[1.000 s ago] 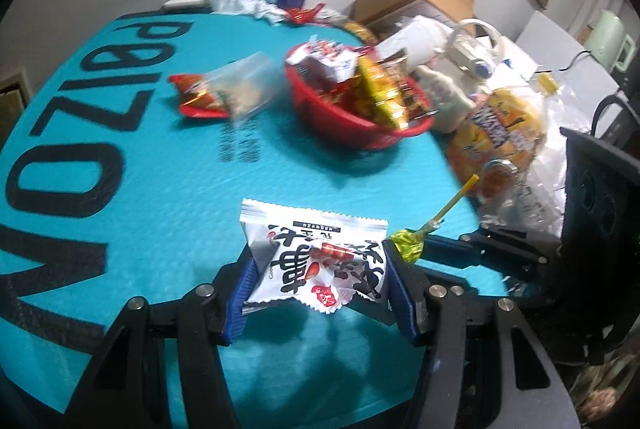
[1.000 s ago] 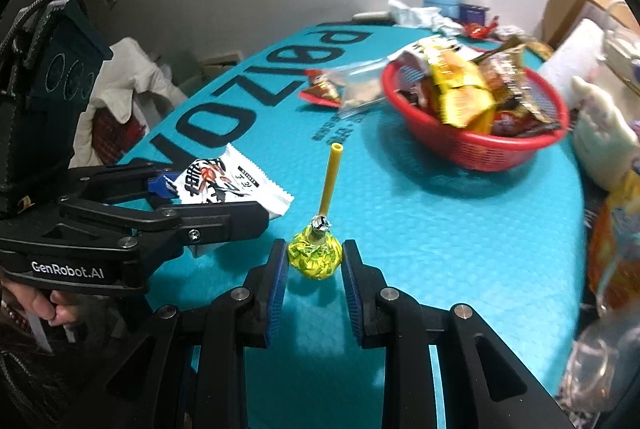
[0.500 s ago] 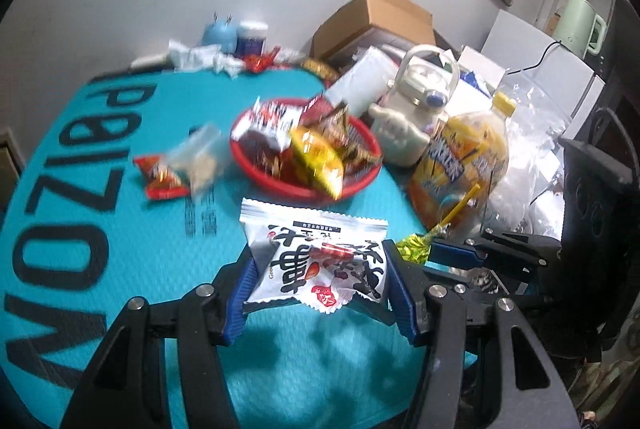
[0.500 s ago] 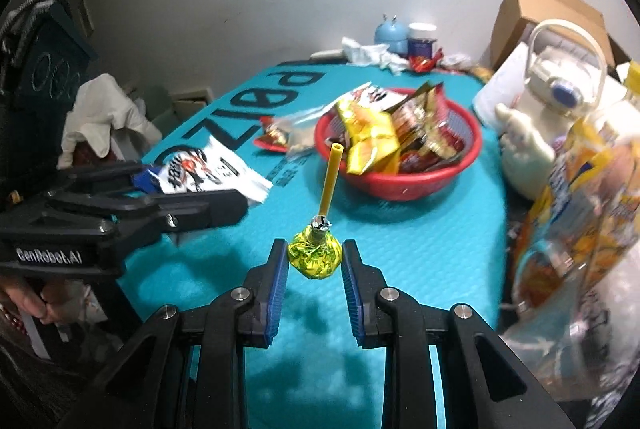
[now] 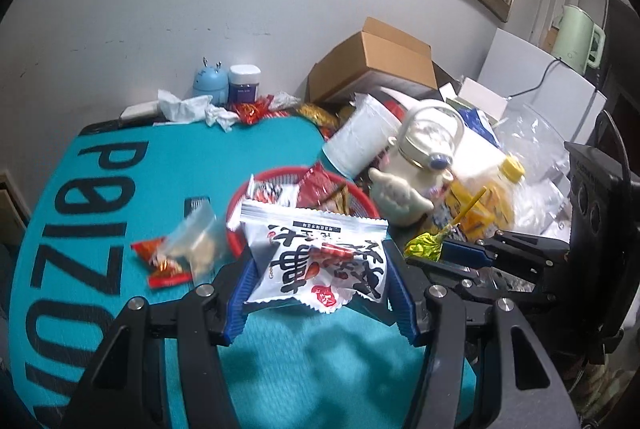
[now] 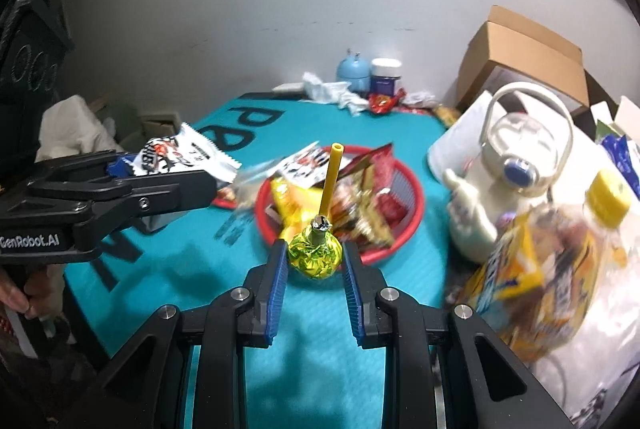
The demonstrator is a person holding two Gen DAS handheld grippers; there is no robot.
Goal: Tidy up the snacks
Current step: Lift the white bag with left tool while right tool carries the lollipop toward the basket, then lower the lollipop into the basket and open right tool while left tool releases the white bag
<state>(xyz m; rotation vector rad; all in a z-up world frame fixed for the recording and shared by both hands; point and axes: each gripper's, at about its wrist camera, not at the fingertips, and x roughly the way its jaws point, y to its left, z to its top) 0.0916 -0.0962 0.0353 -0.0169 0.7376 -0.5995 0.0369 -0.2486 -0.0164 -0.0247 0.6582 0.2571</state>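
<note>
Left gripper (image 5: 320, 293) pinching white snack packet (image 5: 316, 261), long axis across jaws; right gripper (image 6: 314, 265) clamped on lollipop (image 6: 316, 255), stick upright. Red basket (image 6: 412, 213) dead ahead of both, near mat's far-right edge; right nearer

White snack packet (image 5: 316, 261) and yellow-wrapped lollipop (image 6: 316, 255) held aloft (stick up); red basket (image 6: 404, 229) seemingly full.

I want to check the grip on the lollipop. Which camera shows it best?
The right wrist view: the lollipop sits centred between the right gripper pads, yellow wrapper squeezed, stick pointing up. The left wrist view shows it only from the side, small, at the right, beside the white snack packet.
</note>
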